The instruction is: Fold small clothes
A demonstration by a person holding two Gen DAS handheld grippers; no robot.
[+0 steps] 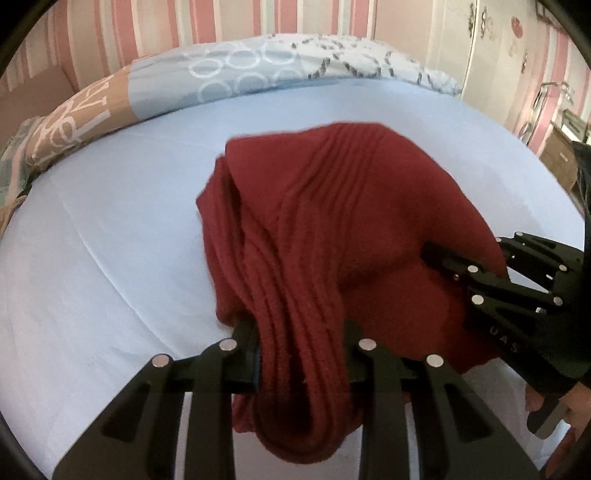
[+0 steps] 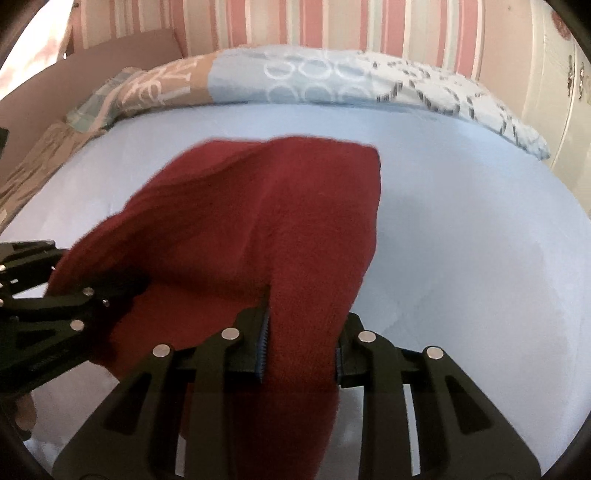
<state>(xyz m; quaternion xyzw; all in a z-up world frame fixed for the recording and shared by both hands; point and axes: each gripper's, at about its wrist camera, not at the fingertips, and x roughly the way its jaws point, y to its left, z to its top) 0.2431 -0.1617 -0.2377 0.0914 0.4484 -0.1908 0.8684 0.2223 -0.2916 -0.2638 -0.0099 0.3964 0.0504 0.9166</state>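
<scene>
A dark red knitted garment [image 1: 325,221] hangs over the light blue bed sheet [image 1: 110,240], held up by both grippers. My left gripper [image 1: 301,354] is shut on a bunched ribbed edge of it. My right gripper [image 2: 301,343] is shut on another part of the red garment [image 2: 258,221]. The right gripper also shows in the left wrist view [image 1: 439,258] at the right, clamped on the cloth. The left gripper shows in the right wrist view [image 2: 107,291] at the left, clamped on the cloth. The far end of the garment looks blurred.
A patterned blue and brown duvet [image 1: 221,70] lies along the far edge of the bed, against a pink striped wall [image 1: 166,22]. A white wardrobe [image 1: 498,44] stands at the right. A brown headboard [image 2: 92,62] is at the far left.
</scene>
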